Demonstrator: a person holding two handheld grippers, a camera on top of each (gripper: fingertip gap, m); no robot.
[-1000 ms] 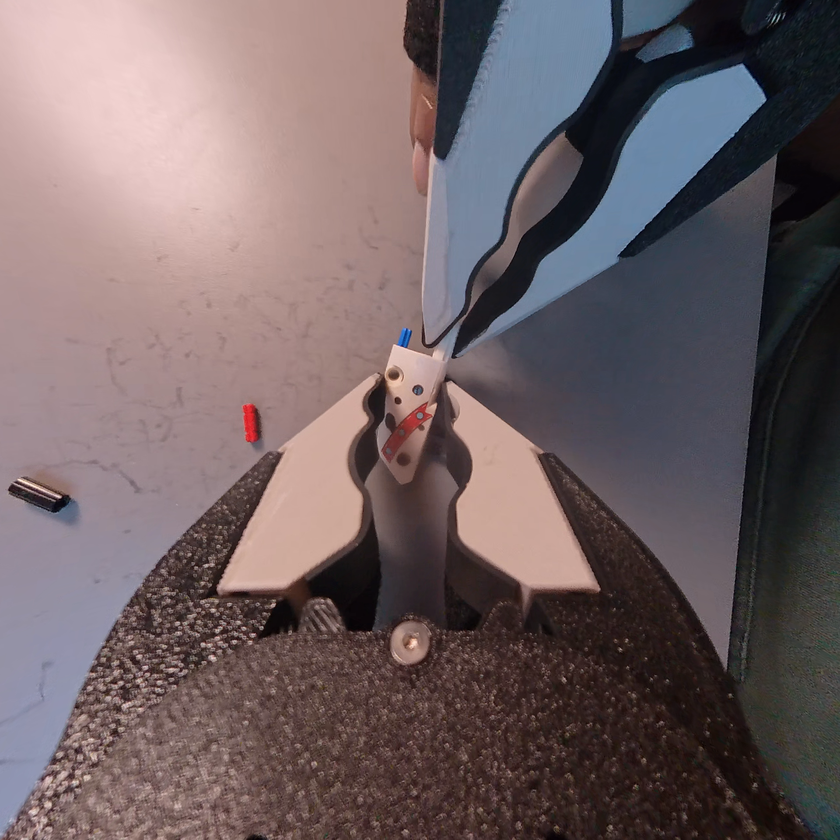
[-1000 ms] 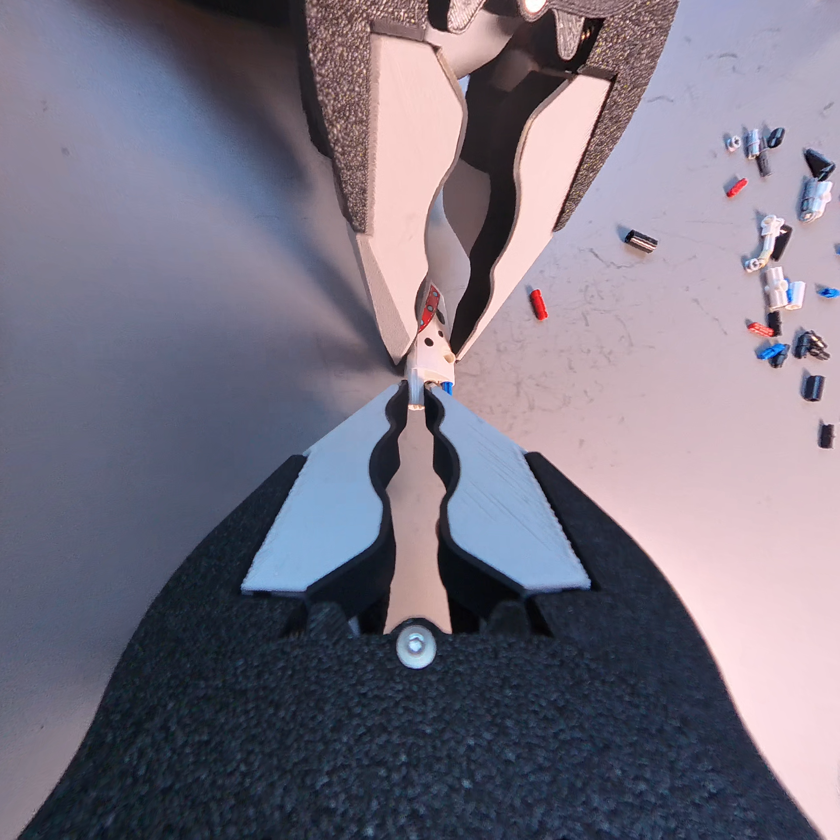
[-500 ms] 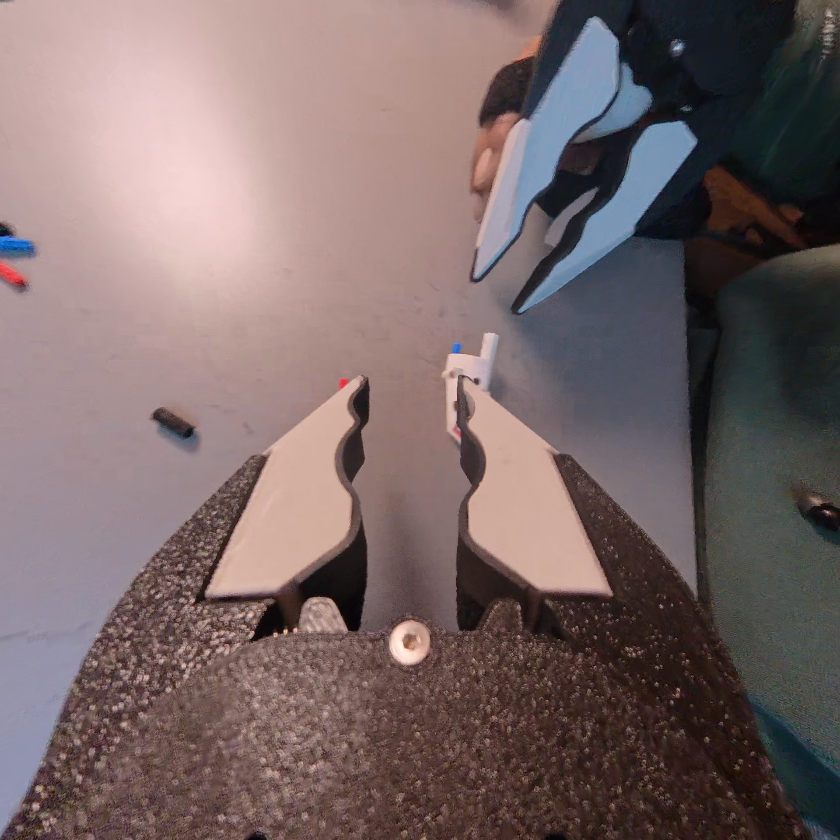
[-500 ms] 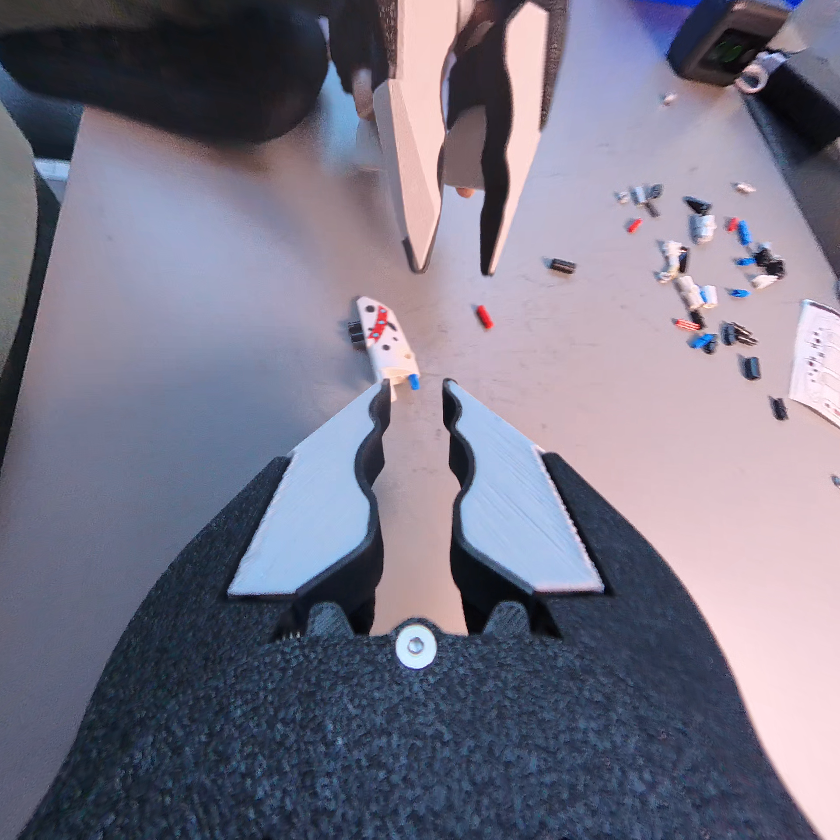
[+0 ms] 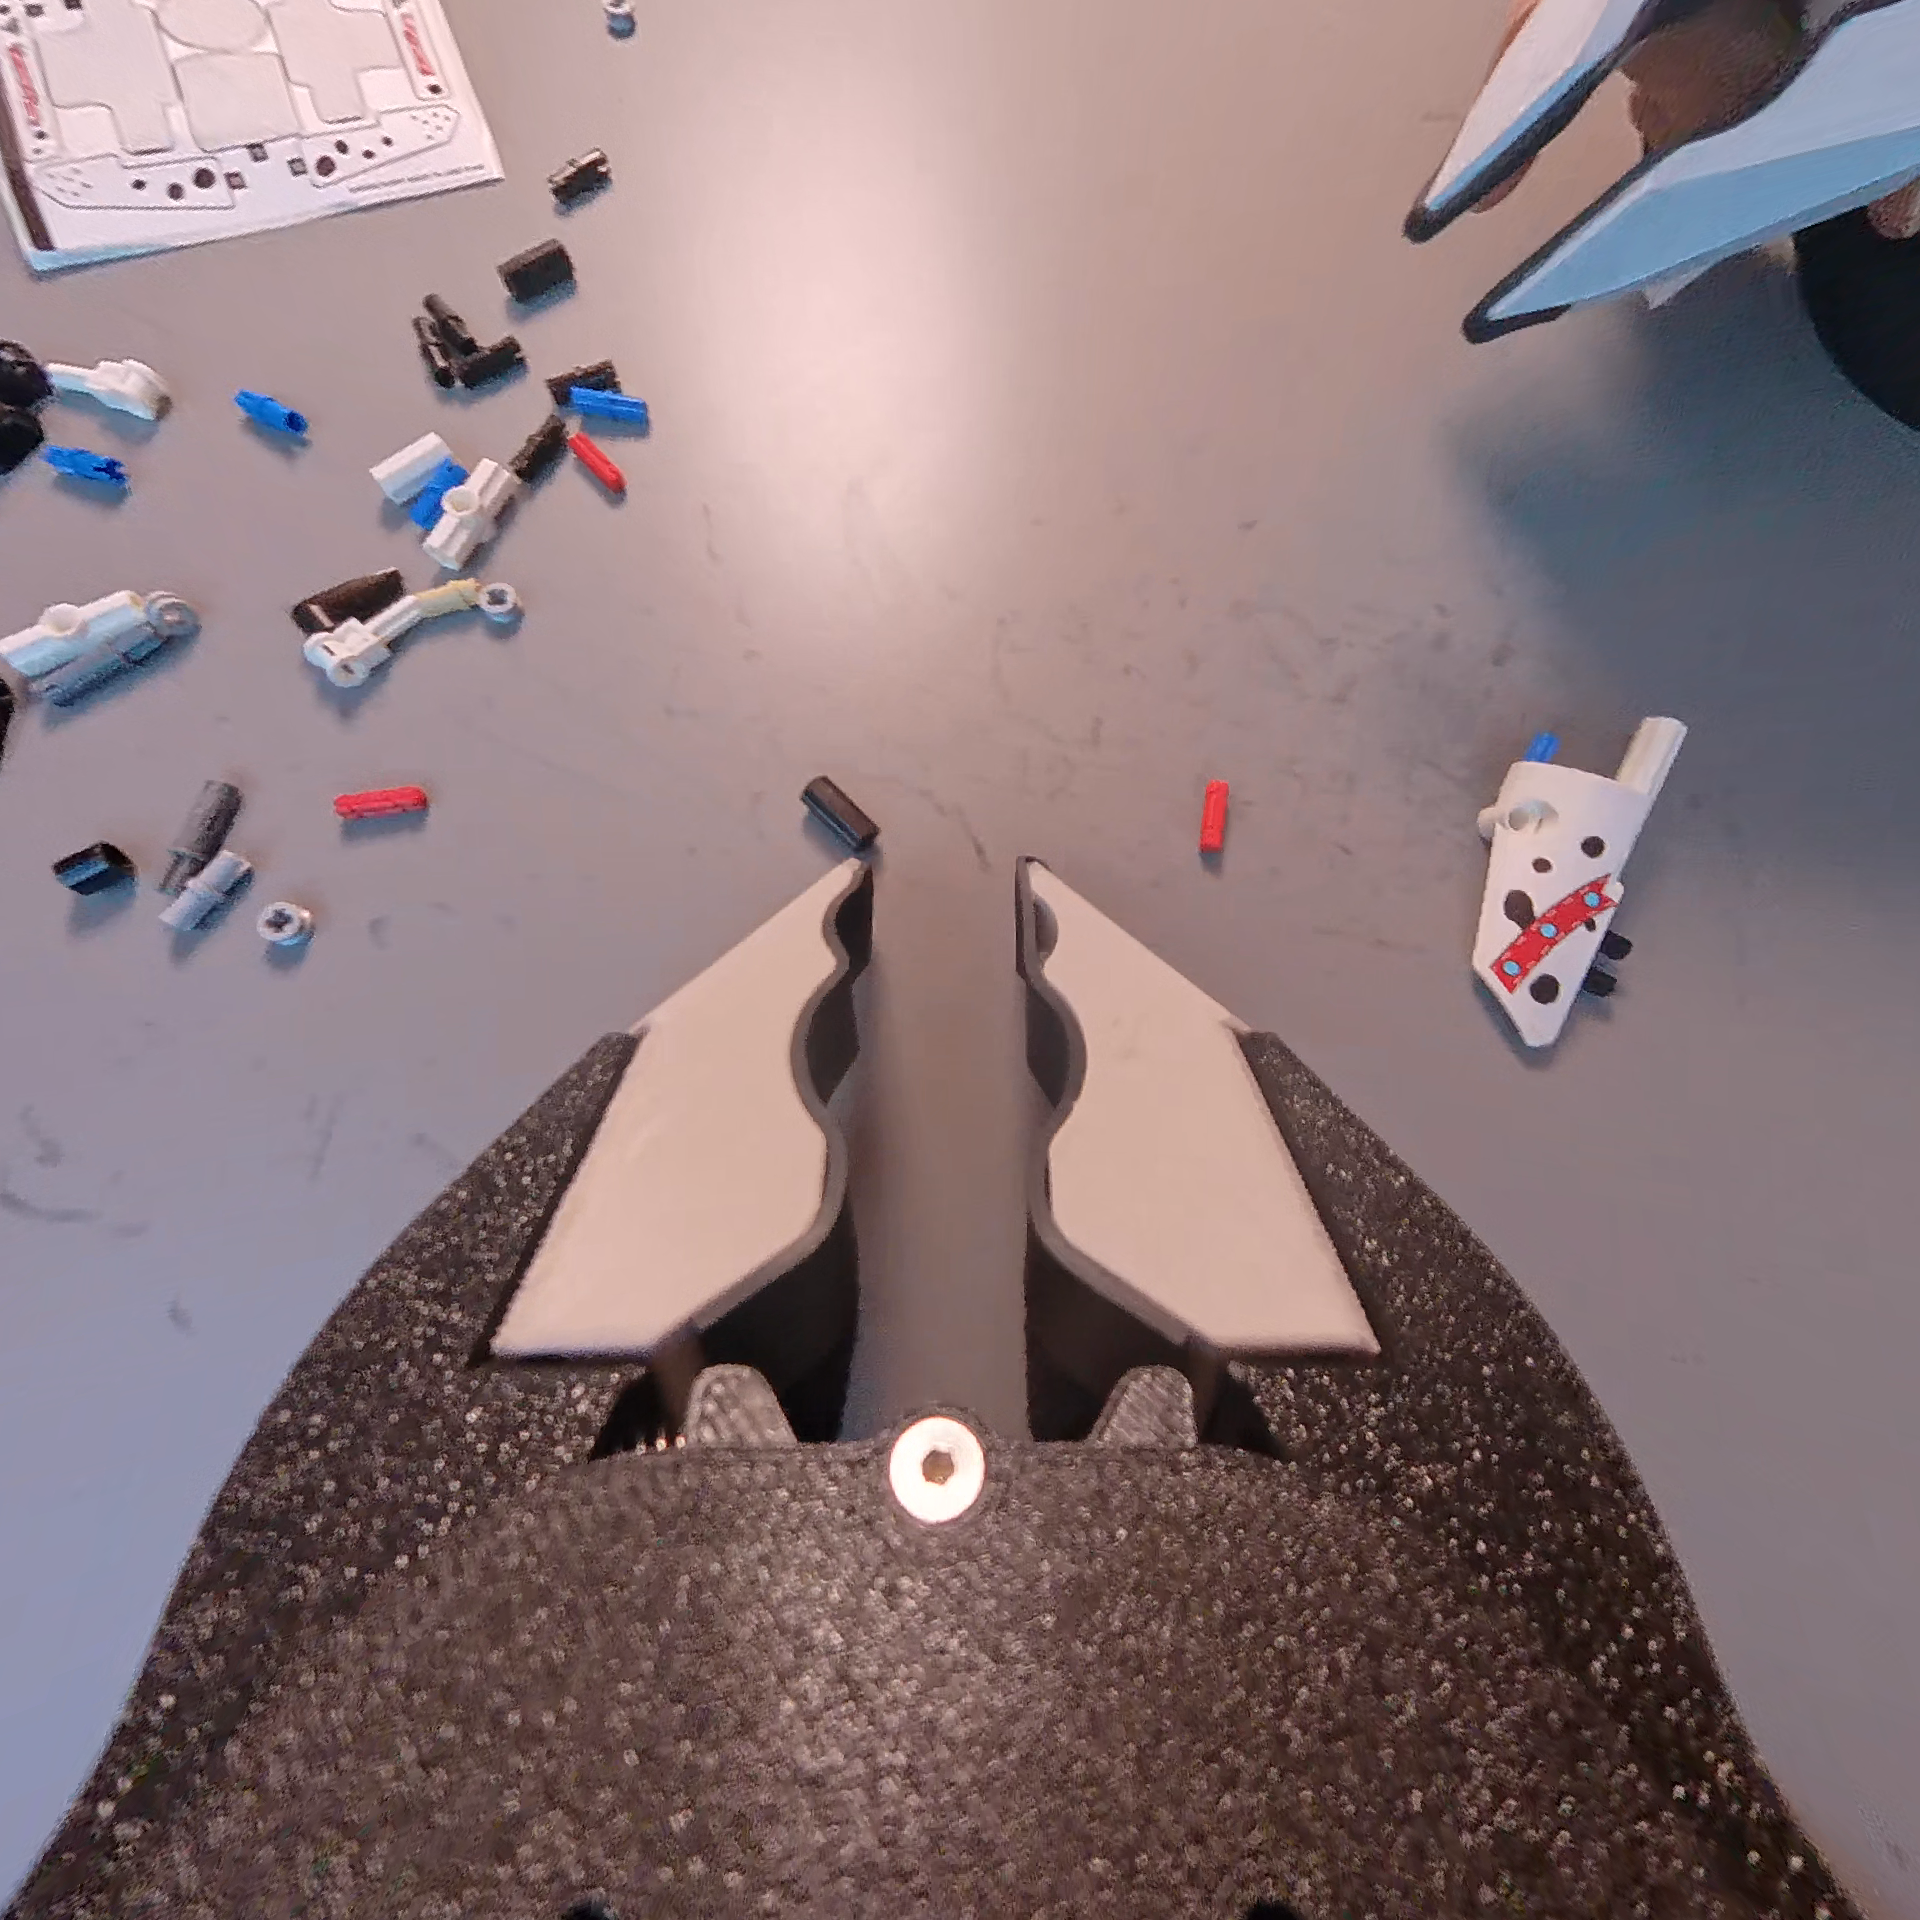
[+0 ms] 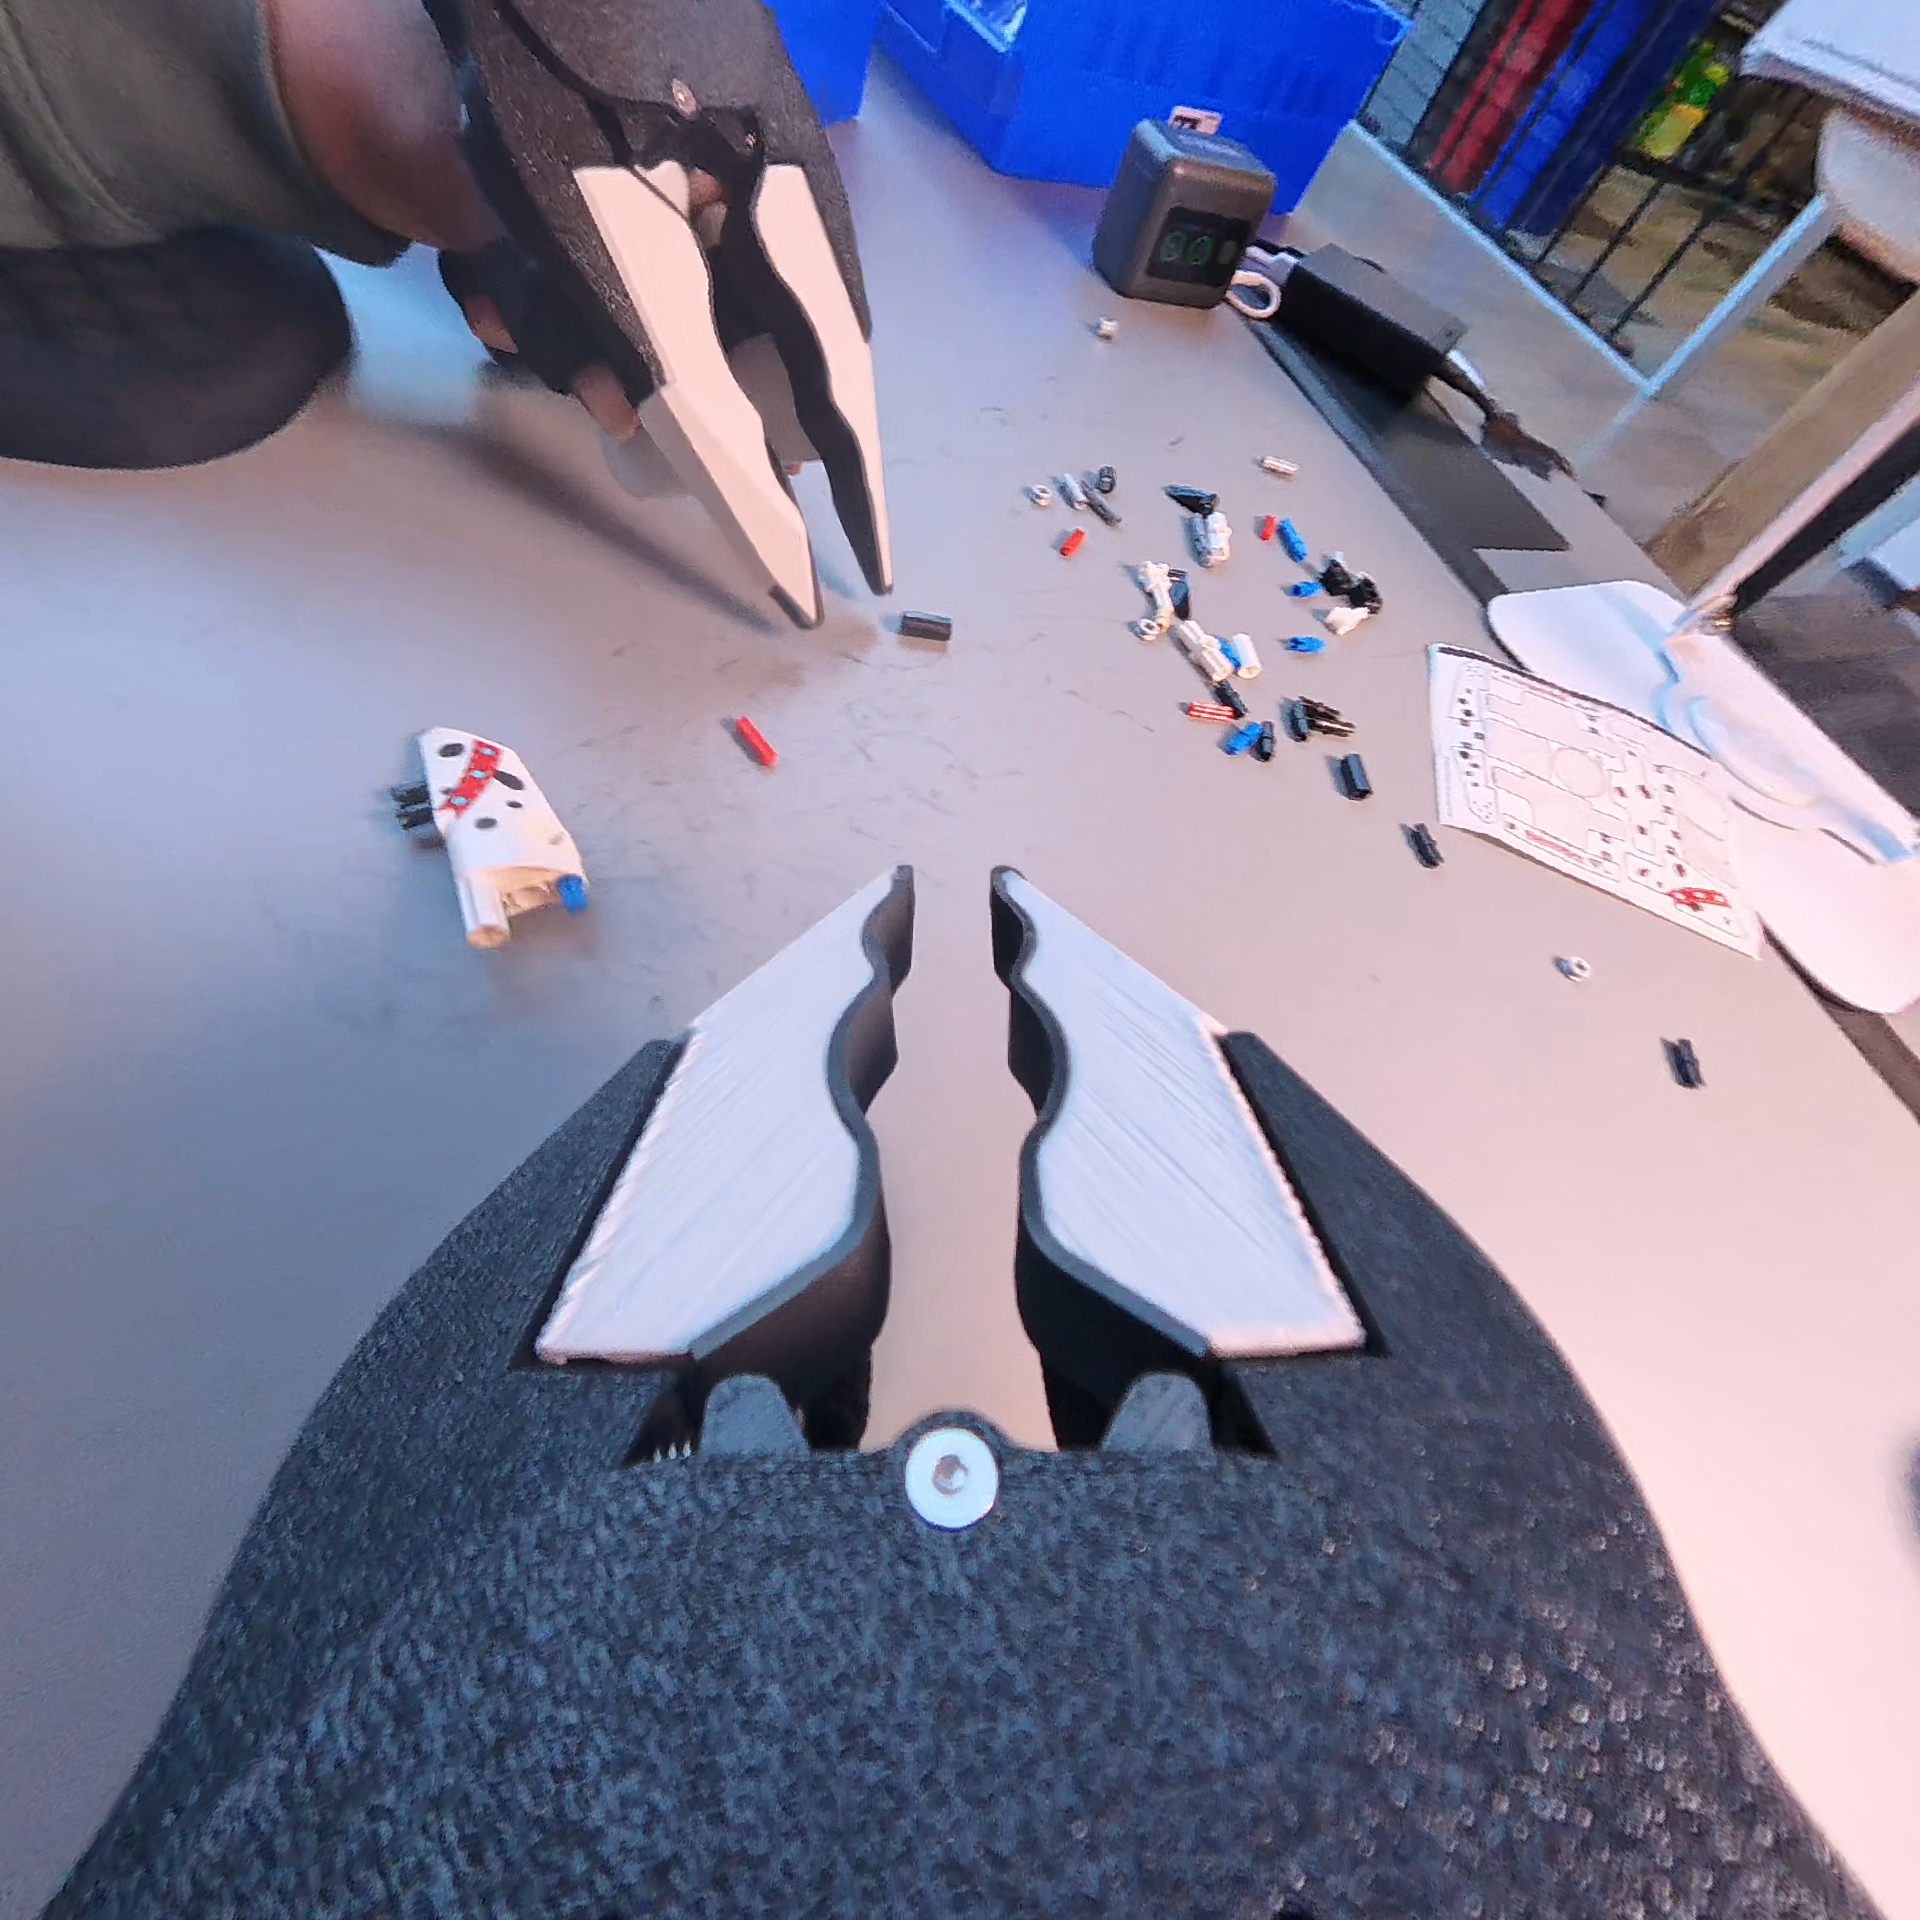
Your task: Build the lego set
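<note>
White lego panel (image 5: 1553,883) lying flat on the table (image 5: 1039,416), clear of the left gripper (image 5: 943,878) and right gripper (image 6: 952,883), both part-open and empty; probably light, stiff, slick-faced, best pinched across its long edges.

We see both views evenly bright, lit from above: a pale sheen spreads across the grey counter (image 5: 935,312), strongest at the top centre of the left wrist view. Shadows are soft and short. Wide-angle distortion bends the edges. In the right wrist view, the far left gripper (image 6: 836,603) and the background are slightly blurred.
</note>
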